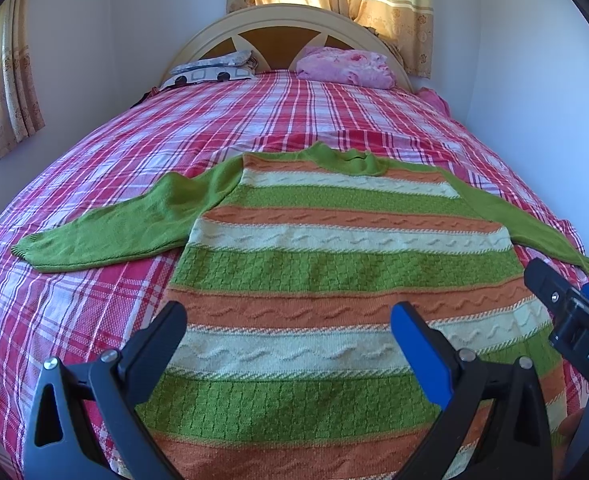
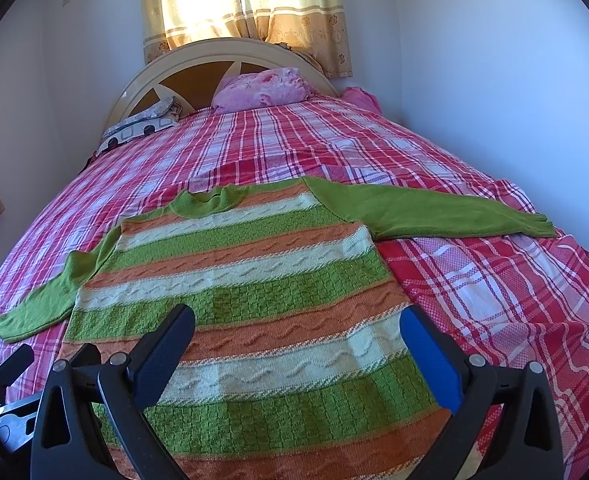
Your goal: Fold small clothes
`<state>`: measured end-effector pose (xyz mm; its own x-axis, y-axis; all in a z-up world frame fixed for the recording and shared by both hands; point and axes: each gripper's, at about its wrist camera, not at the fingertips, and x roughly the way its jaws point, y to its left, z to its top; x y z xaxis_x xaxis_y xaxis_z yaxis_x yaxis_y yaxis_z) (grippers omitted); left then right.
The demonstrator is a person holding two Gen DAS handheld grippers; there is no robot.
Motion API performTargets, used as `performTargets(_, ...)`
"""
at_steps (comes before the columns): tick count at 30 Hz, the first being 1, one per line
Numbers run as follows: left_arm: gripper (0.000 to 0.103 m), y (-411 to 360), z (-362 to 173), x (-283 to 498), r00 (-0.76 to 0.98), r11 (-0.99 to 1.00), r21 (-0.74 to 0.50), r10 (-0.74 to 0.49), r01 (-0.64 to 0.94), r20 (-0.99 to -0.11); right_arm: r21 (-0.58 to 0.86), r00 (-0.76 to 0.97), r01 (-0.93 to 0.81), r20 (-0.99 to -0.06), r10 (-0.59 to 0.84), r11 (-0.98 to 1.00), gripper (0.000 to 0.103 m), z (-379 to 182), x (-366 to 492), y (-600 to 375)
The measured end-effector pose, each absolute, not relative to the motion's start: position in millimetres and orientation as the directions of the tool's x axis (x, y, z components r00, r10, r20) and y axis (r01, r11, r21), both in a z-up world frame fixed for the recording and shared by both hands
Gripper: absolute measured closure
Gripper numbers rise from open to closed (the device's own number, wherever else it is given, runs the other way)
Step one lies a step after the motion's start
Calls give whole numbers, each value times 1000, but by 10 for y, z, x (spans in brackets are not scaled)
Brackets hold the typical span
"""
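Note:
A small knitted sweater with green, orange and cream stripes lies flat on the bed, neck toward the headboard, both green sleeves spread out to the sides. It also shows in the right wrist view. My left gripper is open and empty, hovering over the sweater's lower left part. My right gripper is open and empty over its lower right part. The right gripper's fingers show at the right edge of the left wrist view.
The bed has a red, pink and white plaid cover. A pink pillow and a patterned pillow lie by the curved headboard. White walls stand close on both sides; curtains hang behind.

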<state>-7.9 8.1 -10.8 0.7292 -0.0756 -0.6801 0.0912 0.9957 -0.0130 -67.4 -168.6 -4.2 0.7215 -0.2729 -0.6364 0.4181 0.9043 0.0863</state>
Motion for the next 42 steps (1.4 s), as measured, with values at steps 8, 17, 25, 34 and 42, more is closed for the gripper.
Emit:
performTargets(8,0,82,-106,-78,729,996,-12,-75,91,-680,87,723,416,-635,-271,905,1,-43,-680,-1684)
performTargets(17,0,86,-108,-80,730,996,-13,-76,92,-680,84,723,415,-635,-272,906,1,-37,-683,-1667)
performTargets(25,0,88,-109,-84,729,995,-15,-79,94,-680,82,723,415,-634,-274,906,1,-20,-684,-1654)
performTargets(34,0,104,-102,-76,723,996,-23,-82,91,-686,78,722,412,-636,-273,908,1,-2,-676,-1661)
performTargets(42,0,108,-126,-33,712,995,-29,-87,93,-696,67,716,415,-639,-280,908,1,-14,-670,-1684)
